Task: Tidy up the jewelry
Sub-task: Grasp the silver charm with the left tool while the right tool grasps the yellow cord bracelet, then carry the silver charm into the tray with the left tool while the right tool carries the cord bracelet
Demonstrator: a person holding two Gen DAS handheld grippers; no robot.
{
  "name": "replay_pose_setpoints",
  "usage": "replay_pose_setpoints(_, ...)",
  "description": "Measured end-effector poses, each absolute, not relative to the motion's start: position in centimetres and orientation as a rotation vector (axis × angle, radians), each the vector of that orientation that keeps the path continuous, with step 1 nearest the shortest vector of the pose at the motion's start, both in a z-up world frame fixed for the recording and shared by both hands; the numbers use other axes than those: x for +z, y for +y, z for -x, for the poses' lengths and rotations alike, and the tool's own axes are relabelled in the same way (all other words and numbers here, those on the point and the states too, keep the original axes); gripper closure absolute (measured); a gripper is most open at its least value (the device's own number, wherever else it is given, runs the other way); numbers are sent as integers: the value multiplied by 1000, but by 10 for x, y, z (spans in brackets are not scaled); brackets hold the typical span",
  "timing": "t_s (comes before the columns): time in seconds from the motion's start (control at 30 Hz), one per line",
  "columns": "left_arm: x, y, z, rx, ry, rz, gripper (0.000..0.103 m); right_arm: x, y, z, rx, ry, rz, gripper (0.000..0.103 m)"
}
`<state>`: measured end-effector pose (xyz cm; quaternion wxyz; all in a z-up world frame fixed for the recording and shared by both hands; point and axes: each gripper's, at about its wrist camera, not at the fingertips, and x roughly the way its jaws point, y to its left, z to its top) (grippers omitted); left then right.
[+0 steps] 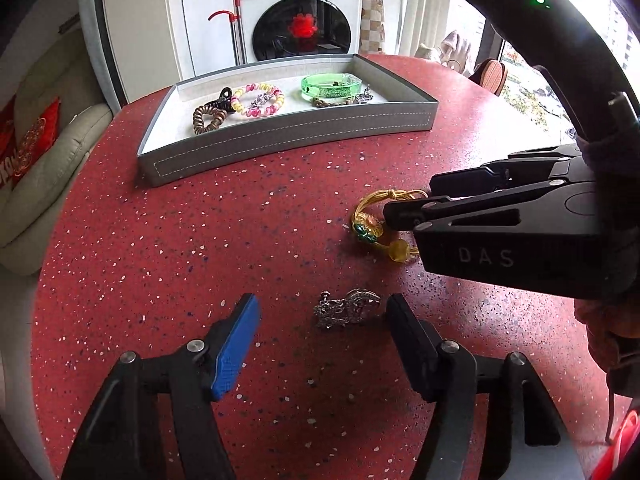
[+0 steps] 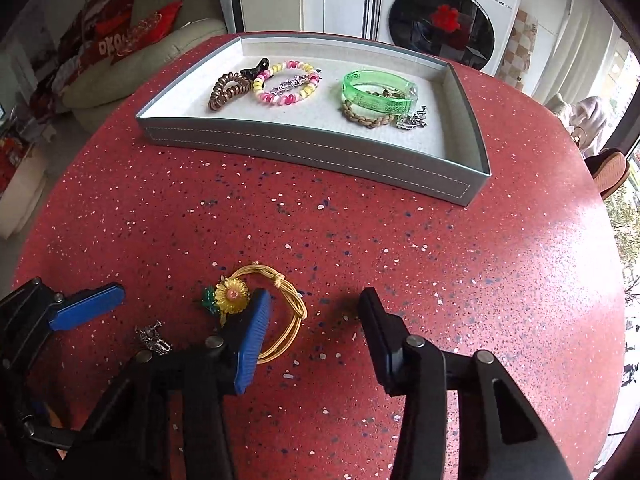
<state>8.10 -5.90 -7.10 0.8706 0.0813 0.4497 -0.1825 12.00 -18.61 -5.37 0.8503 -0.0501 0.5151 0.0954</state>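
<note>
L gripper (image 1: 322, 314) pitched down, jaws apart, silver brooch (image 1: 344, 309) loose between, untouched | R gripper (image 2: 314, 316) pitched down, jaws apart, blue finger on yellow cord bracelet (image 2: 280, 312), no clamp | tray (image 1: 280, 142) at 12 o'clock on red table (image 1: 160, 240)

Two black hand-held grippers, left gripper (image 1: 322, 316) and right gripper (image 2: 316, 320), each with silver pivot screws, one blue ribbed pad, one black; housing embossed "DAS".
</note>
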Motion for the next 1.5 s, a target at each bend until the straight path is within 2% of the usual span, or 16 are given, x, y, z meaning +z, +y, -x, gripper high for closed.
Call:
replay_pose_setpoints(0.03,-70,-60,-81,-384,937,-174,28,-53,-185,-119,204,1083,106,63)
replay_pose_setpoints(0.13,-70,-61,-80,-399,938,-176,32,-53,-180,-119,214,1080,115,77)
replay_pose_setpoints(0.27,-69,-57,-80,-394,938,-169,43,-52,-177,-118,215,1078,101,94)
replay_pose_setpoints(0.3,-69,-55,-81,-389,938,-167,51,-53,-177,-119,211,1077,94,96)
replay_pose_setpoints(0.33,-68,-53,-82,-392,939,-157,55,-52,-178,-118,206,1075,84,97)
replay_pose_setpoints(0.57,-65,-38,-85,-447,949,-73,58,-42,-197,-109,187,1039,-48,98)
replay_pose_setpoints(0.6,-64,-36,-84,-455,947,-64,71,-40,-200,-107,184,1032,-64,98)
replay_pose_setpoints(1.5,-41,-7,-97,-447,924,4,71,-3,-226,-87,165,950,-231,98)
